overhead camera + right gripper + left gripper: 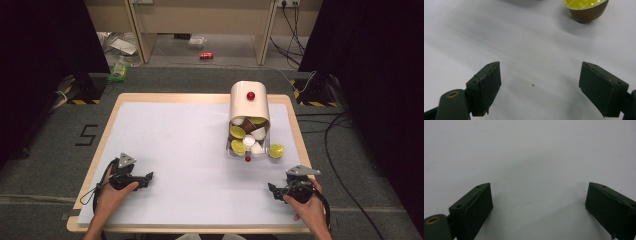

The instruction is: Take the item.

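A cream canister [249, 102] with a red knob lies tipped on its side at the table's right, mouth toward me. Several coffee capsules [247, 135], yellow-green, white and brown, crowd its mouth. One brown capsule with a yellow-green lid [276, 150] sits on the white sheet just right of the mouth; the same capsule [586, 8] lies ahead of my right gripper [540, 82], which stands open over bare sheet. That right gripper [272, 190] rests near the front right edge. My left gripper [148, 177] rests at the front left, and in its own view the left gripper [537, 202] is open with nothing between its jaws.
A white sheet [180, 150] covers the wooden table [200, 97]. A second small red knob [247, 159] sits at the canister's mouth. Black curtains flank the table, cables trail on the floor at right, and a red can [206, 55] lies on the floor beyond.
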The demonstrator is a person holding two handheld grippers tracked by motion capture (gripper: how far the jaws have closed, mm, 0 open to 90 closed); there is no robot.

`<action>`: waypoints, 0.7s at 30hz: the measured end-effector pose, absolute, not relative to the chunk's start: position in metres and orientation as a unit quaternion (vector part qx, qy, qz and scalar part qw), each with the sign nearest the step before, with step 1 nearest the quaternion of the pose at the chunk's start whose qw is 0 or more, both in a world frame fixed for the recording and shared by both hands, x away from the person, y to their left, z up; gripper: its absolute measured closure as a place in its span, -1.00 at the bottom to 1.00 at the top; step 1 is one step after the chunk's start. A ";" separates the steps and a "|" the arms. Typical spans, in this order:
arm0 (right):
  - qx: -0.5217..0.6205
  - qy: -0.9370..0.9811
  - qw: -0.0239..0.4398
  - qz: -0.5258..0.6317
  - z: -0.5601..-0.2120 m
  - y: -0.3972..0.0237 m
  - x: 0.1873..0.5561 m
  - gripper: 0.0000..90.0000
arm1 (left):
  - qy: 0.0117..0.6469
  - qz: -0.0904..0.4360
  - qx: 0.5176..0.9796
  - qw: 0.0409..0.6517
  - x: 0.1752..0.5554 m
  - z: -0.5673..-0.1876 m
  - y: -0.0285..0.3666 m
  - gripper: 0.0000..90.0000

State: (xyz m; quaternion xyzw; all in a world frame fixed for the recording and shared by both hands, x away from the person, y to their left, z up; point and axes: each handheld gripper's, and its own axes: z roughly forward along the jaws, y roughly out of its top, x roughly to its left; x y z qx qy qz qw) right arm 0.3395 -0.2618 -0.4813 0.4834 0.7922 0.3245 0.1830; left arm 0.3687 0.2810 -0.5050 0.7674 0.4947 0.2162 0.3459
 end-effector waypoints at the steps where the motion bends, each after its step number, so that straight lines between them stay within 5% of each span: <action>1: 0.483 0.792 0.184 0.324 -0.482 -0.262 0.339 -0.59 | 0.495 0.216 0.767 0.346 0.369 -0.505 0.281 -0.85; 21: 0.468 0.805 0.182 0.315 -0.489 -0.258 0.318 -0.60 | 0.494 0.217 0.768 0.346 0.369 -0.505 0.281 -0.85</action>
